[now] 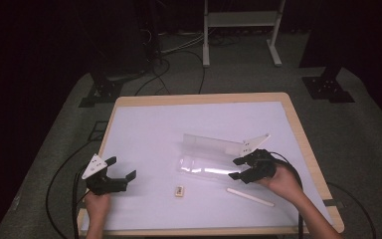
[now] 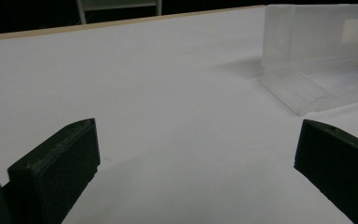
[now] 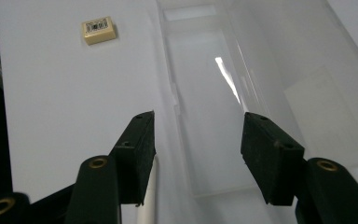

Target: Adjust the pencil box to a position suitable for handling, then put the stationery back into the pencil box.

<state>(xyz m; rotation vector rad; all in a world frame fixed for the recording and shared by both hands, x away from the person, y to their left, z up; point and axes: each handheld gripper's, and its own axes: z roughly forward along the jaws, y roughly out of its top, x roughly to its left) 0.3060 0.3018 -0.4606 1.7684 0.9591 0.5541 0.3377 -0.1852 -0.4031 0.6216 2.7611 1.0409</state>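
A: Start with the biggest thing.

B: The counter (image 1: 144, 124), wood-edged with a white sheet over its top. On it, right of the middle, lies a clear plastic case (image 1: 211, 157), opened out: one half flat on the sheet, the other half standing up behind it like a wall.

A: And the tools?

B: The right tool (image 1: 239, 168) sits at the right end of that case, held in the person's right hand (image 1: 284, 181). In the right gripper view its jaws stand apart over the flat half of the clear plastic case (image 3: 209, 130), with nothing pinched between the pads.

A: The left one?

B: The left tool (image 1: 120, 168) is near the front left of the counter, well apart from the case, jaws spread wide. In the left gripper view there is bare white sheet between them, and the clear plastic case (image 2: 317, 56) is off to the upper right.

A: Smaller items?

B: A pale flat stick (image 1: 250, 196) lies near the front edge, just in front of the right hand. A small tan eraser (image 1: 179, 190) with a printed label lies in front of the case, between the two tools. The right gripper view catches that eraser (image 3: 99, 29) at the upper left, beside the case and not touching it.
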